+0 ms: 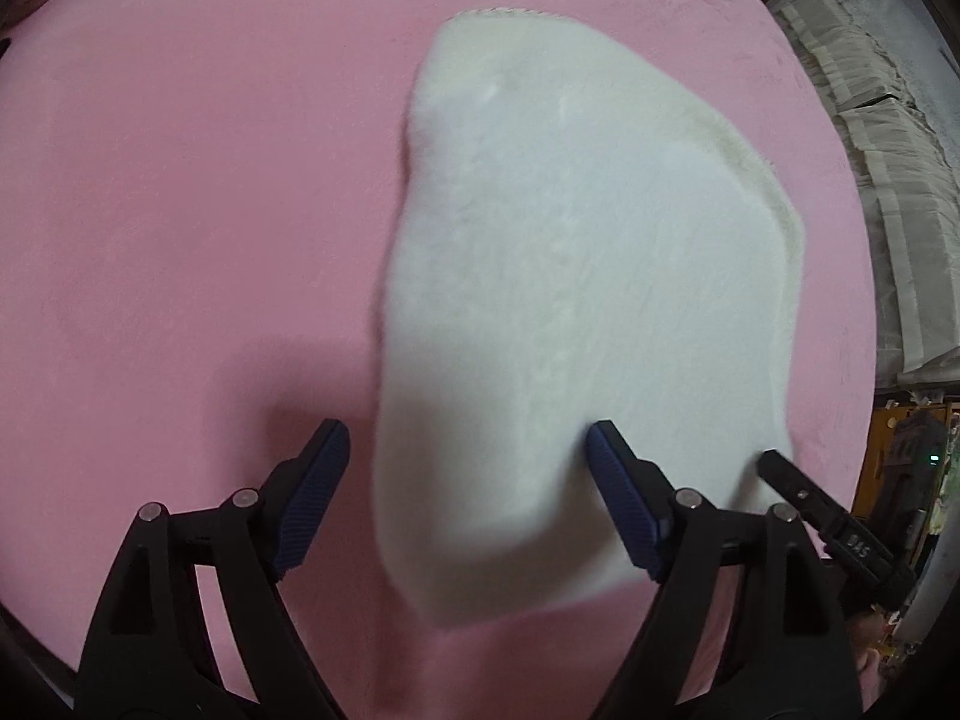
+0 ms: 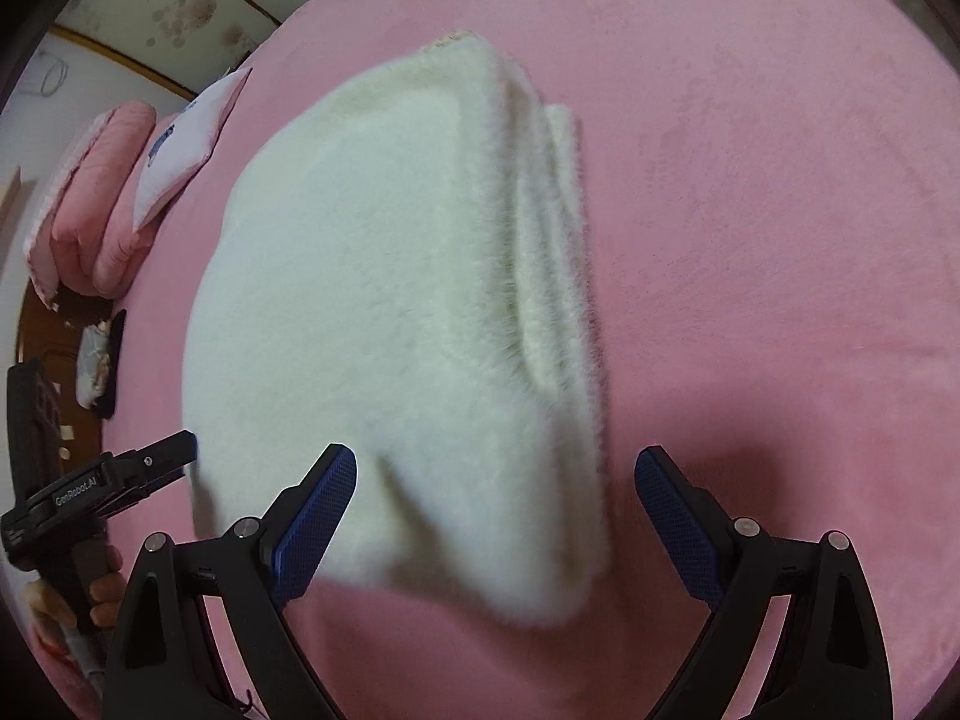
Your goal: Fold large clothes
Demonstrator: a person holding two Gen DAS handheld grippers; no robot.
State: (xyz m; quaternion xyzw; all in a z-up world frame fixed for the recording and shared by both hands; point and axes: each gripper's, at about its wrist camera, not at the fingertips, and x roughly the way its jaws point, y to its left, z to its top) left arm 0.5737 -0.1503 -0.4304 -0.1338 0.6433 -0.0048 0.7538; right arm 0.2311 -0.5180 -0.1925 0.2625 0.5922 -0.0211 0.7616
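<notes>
A white fluffy garment lies folded into a thick pad on the pink bed cover. My left gripper hovers open over its near left corner; one pad rests at the fabric, the other stands apart over the pink cover. In the right wrist view the same garment shows stacked layers along its right edge. My right gripper is open, straddling the near right corner without pinching it. The right gripper's black finger shows at the garment's far side. The left tool is held by a hand.
Pink pillows and a white cushion lie at the bed's head. Pale stacked bags stand beyond the bed's edge. Dark wooden furniture is beside the bed. Pink cover stretches wide to the right of the garment.
</notes>
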